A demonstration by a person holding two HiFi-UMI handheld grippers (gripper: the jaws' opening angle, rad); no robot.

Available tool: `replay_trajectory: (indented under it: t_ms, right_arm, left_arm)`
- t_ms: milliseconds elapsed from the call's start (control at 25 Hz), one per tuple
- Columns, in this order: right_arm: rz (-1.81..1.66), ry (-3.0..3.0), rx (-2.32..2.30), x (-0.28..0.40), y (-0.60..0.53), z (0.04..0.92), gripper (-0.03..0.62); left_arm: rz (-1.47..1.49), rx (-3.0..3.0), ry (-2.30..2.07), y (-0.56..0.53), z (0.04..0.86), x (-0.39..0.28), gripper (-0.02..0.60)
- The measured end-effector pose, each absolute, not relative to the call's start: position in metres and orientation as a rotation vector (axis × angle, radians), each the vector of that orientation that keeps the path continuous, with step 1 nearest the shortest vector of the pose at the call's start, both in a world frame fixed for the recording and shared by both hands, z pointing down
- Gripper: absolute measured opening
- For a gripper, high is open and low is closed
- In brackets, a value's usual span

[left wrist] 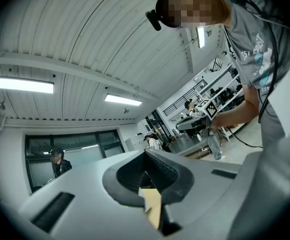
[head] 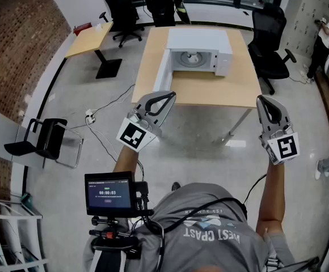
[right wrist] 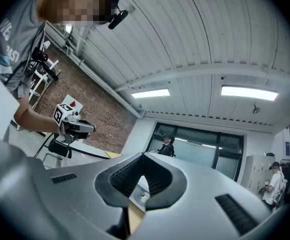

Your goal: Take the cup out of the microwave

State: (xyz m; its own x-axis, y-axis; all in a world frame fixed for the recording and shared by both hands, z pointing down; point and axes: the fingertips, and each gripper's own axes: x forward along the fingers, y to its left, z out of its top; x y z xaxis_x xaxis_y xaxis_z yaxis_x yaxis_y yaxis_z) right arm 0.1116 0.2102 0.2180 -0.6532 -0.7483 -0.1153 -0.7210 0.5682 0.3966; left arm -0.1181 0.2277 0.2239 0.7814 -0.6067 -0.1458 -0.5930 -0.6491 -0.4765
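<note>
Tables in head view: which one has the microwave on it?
The big table straight ahead, centre of view; the white microwave sits on it. The smaller table at upper left, by the brick wall, has none.

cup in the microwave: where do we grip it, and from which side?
Probably take the cup by its side wall, coming in level through the front: it sits inside the microwave, closed in above and at both sides, with the door swung open to the left. Whether it has a handle is too small to tell.
</note>
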Motion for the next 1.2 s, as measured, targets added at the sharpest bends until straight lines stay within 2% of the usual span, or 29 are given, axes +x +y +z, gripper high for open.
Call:
replay_trajectory:
  t_ms: [640, 1200]
  right_arm:
    - [-0.586, -2.662, 1.344, 0.082, 0.187, 0.239, 0.011]
    - [-0.522, -2.598, 1.387, 0.037, 0.14, 0.264, 0.011]
  left_arm:
    - [-0.111, -2.446, 0.787, 0.201, 0.24, -0.146, 0.043]
    - [-0.033, -2.507, 0.758, 0.147, 0.256, -0.193, 0.043]
